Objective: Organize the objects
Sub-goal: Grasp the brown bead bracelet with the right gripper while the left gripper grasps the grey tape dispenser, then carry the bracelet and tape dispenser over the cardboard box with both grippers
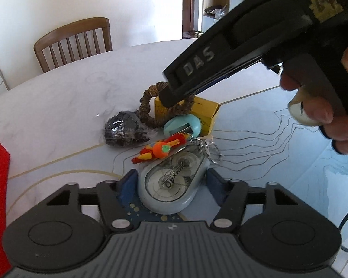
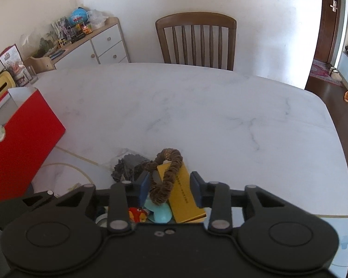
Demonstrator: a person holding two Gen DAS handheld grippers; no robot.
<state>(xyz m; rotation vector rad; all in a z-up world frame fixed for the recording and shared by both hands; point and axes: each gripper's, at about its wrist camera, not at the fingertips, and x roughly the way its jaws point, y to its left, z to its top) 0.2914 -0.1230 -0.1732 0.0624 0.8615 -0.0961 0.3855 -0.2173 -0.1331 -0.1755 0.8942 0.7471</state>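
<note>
Lying between the blue pads of the left hand-held gripper (image 1: 171, 185), the grey correction-tape dispenser (image 1: 172, 184) rests on the counter (image 1: 65, 97), the pads at its sides; whether they press it I cannot tell. The right hand-held gripper (image 2: 170, 187) straddles the yellow box (image 2: 185, 199) and the brown scrunchie (image 2: 164, 180) draped over it, jaws partly apart, neither pad visibly touching. A light-blue case (image 1: 182, 125) and a red-orange charm (image 1: 160, 150) lie just beside the box.
</note>
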